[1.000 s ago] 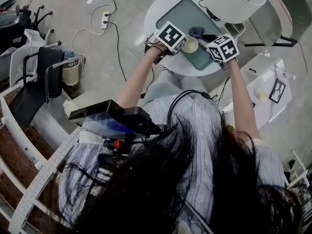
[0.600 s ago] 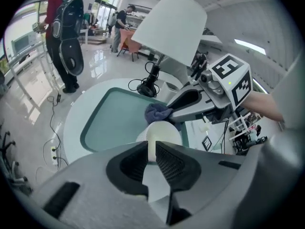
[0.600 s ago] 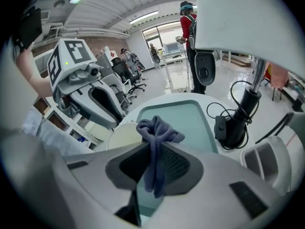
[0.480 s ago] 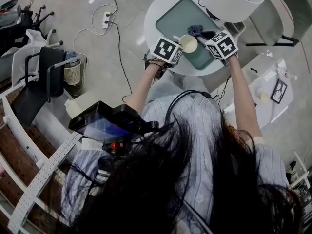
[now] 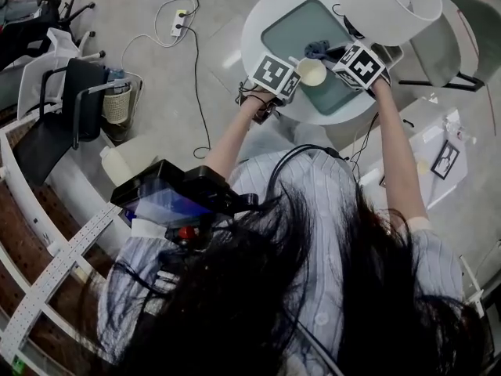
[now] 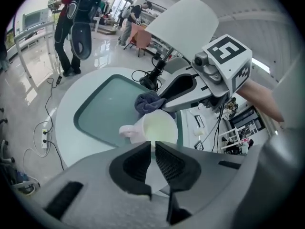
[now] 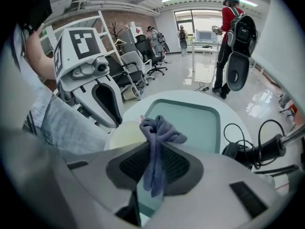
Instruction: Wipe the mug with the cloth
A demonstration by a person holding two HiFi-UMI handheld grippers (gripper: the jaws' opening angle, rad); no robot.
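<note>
A pale cream mug with a pinkish handle hangs above the round white table. My left gripper is shut on its near rim, the mug open side towards me. My right gripper is shut on a blue-grey cloth, which bunches up beyond the jaws. The cloth touches the mug's far side, and the mug shows pale just left of it. In the head view both grippers meet over the table's teal inset, with the cloth between them.
A big white lamp shade hangs over the table's far right, its black base and cables on the table edge. A power strip with cords lies on the floor to the left. A person in red stands far off.
Both grippers with mug and cloth have shifted a little to the right and farther over the table. The left gripper has turned, so the mug's mouth shows more plainly.
</note>
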